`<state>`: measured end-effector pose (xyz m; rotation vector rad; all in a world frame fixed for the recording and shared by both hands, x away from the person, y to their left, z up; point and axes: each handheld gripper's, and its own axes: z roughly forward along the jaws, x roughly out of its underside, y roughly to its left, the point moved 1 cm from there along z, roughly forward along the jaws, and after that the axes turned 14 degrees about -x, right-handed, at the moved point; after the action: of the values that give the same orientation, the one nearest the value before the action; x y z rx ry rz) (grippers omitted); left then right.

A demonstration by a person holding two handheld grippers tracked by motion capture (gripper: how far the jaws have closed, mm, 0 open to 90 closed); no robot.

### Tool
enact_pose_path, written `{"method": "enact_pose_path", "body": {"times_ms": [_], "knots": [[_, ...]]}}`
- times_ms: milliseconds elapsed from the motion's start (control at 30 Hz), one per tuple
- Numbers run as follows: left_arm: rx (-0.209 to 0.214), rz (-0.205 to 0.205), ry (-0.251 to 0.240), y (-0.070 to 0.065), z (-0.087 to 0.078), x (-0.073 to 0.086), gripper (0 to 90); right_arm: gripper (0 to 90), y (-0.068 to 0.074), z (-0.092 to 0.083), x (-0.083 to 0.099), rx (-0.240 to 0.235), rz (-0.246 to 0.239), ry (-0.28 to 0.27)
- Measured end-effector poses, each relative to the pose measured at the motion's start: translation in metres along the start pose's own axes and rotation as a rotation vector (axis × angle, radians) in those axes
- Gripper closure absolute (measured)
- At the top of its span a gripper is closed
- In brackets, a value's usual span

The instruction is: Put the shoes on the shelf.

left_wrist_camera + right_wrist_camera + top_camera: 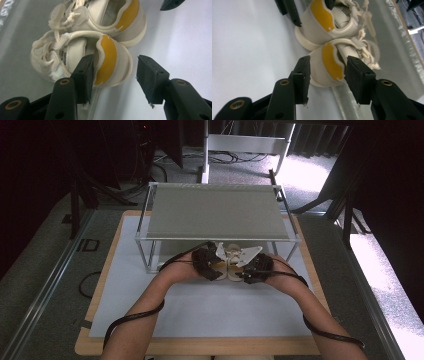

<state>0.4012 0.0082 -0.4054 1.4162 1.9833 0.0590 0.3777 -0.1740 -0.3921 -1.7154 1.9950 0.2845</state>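
Shoes: a pair of small cream leather sneakers with yellow heel tabs (234, 257) sits side by side on the white mat, at the front edge of the wire-framed grey shelf (215, 212), toes pointing under it.
Left gripper (113, 75): fingers part-open, straddling one heel without pressing it.
Right gripper (327, 77): fingers part-open around the other heel, loose.
Risk: a finger tucked inside a collar could snag on withdrawal and drag that shoe askew.
Cause: pulling back at an angle.
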Motion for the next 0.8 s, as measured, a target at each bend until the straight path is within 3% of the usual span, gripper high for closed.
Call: {"method": "enact_pose_path", "body": {"times_ms": [233, 367, 500, 567, 633, 733, 800], "knots": [[-0.018, -0.055, -0.012, 0.001, -0.015, 0.003, 48.0, 54.5, 0.008, 0.000, 0.005, 0.018, 0.034, -0.018], [-0.004, -0.066, -0.014, -0.006, -0.022, 0.004, 48.0, 55.3, 0.013, -0.002, 0.007, 0.023, 0.063, -0.050], [-0.018, -0.065, -0.014, -0.018, -0.027, 0.005, 48.0, 56.8, 0.018, 0.000, 0.011, 0.020, 0.099, -0.087], [-0.005, -0.069, -0.020, -0.022, -0.030, 0.006, 48.1, 57.0, 0.022, 0.003, 0.013, 0.054, 0.119, -0.105], [-0.004, -0.099, -0.026, -0.027, -0.031, 0.008, 48.3, 57.0, 0.026, 0.006, 0.016, 0.071, 0.136, -0.116], [-0.003, -0.145, -0.036, -0.035, -0.030, 0.014, 51.0, 64.4, 0.031, 0.010, 0.020, 0.091, 0.147, -0.134], [-0.018, -0.167, -0.050, -0.039, -0.029, 0.018, 56.5, 70.3, 0.035, 0.012, 0.024, 0.120, 0.180, -0.179]]}}
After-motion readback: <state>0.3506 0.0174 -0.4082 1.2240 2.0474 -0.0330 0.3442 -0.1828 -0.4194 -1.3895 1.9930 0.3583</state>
